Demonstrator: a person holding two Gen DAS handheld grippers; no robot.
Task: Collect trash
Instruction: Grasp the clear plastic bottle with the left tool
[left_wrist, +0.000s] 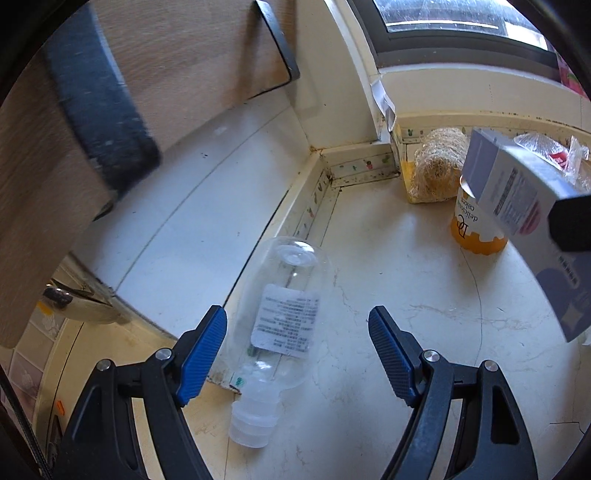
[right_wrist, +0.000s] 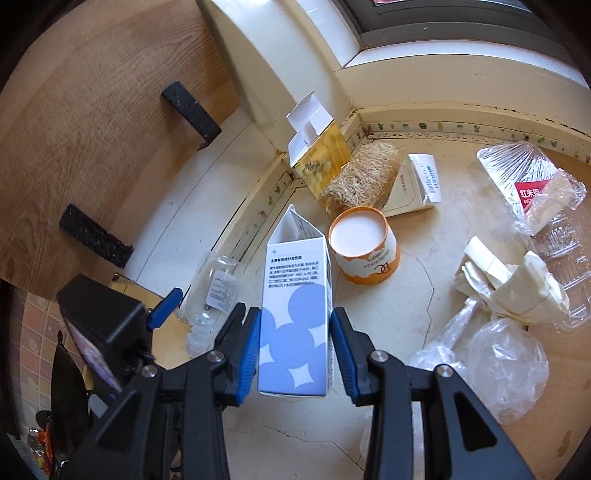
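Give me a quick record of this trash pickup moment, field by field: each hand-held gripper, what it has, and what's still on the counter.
left hand-held gripper: open, around clear plastic bottle, not gripping
bottle: lying on its side, cap toward camera
right hand-held gripper: shut on blue and white carton
carton: lifted
left on counter: orange paper cup, yellow box, crumpled paper, plastic bags
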